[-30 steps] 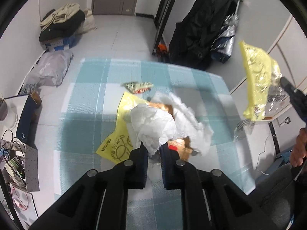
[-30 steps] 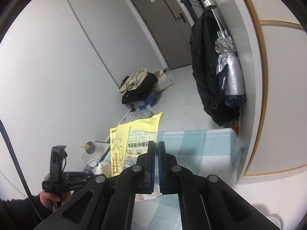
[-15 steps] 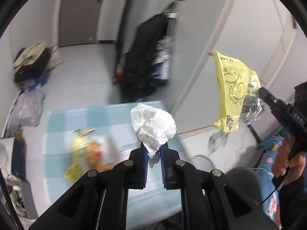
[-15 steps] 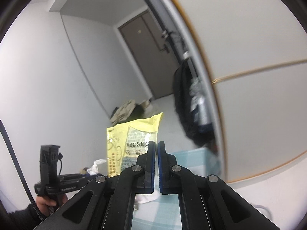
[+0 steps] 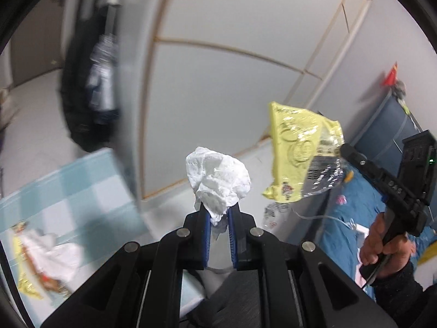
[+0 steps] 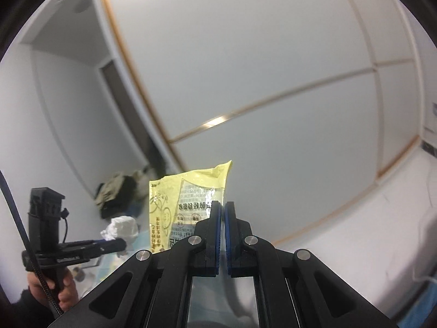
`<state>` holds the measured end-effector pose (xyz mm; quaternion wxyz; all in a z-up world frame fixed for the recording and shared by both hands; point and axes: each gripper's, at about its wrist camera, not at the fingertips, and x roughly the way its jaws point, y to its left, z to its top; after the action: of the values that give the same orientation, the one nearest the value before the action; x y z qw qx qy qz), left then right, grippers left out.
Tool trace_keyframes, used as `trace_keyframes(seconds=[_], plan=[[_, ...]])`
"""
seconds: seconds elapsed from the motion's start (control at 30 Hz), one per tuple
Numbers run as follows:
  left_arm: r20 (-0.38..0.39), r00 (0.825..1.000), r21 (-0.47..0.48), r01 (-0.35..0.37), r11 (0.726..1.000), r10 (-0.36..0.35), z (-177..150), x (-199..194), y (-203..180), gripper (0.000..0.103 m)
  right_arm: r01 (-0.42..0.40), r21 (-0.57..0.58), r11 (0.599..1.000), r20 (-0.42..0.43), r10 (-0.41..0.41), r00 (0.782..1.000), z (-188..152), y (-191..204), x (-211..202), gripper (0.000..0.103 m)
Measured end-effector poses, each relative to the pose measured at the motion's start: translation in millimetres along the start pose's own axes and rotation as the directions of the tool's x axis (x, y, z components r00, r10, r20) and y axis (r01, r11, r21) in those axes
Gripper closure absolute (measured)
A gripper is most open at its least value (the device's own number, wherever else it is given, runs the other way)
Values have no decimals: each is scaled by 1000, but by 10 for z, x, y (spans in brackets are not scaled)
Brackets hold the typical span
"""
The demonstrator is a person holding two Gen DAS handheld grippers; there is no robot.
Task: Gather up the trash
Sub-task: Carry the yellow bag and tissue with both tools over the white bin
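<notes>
The left gripper (image 5: pixel 219 220) clamps a crumpled white tissue (image 5: pixel 217 179). To its right, the right gripper (image 6: pixel 221 210) pinches a yellow wrapper (image 6: pixel 185 199).

A crumpled white tissue (image 5: pixel 218 180) stands mid-frame, a crinkled yellow-and-clear wrapper (image 5: pixel 297 153) hangs at right, and blurred leftover wrappers (image 5: pixel 41 262) lie at lower left on the checked bed.

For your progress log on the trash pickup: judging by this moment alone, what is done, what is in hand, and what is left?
Done: two pieces are lifted. In hand: the left tongs clamp a crumpled white tissue; the right tongs pinch a yellow wrapper. Left: more litter lies on the checked blue cloth, and no bin is in view.
</notes>
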<state>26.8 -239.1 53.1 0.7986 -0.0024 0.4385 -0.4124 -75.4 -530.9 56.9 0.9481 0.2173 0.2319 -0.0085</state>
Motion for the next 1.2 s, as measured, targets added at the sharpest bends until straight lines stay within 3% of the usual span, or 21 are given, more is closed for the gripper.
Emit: trace_keyframes(seconds=[0.2,0.37,0.63,0.93,1.0,1.1,1.2], plan=[[-155,986,-9,66,998,-67,30,745,-59,95,124,137,983,-101,-111,989,-299,-793,281,101],[-284,949,-50,129,990,-138,-32,1333,1,96,198,166,966,-211,-161,964,-671,-1215,592,101],[-467,868,-75,154,985,-171,-206,2062,-2,96,275,242,930,-425,-153,892,-1407,-1721,1208,100],[-560,812,-98,135,986,-166,-316,2398,-65,96,321,233,918,-567,-140,812,-1978,-1942,1713,97],[-569,802,-130,130,983,-181,-342,2453,-18,96,299,233,925,-579,-115,807,-2066,-1939,1796,96],[-586,790,-148,115,982,-180,-372,2532,-33,96,286,213,934,-596,-107,796,-2105,-1930,1882,88],[-599,779,-167,109,980,-188,-410,2572,-21,96,270,207,940,-595,-98,798,-2113,-1915,1868,70]])
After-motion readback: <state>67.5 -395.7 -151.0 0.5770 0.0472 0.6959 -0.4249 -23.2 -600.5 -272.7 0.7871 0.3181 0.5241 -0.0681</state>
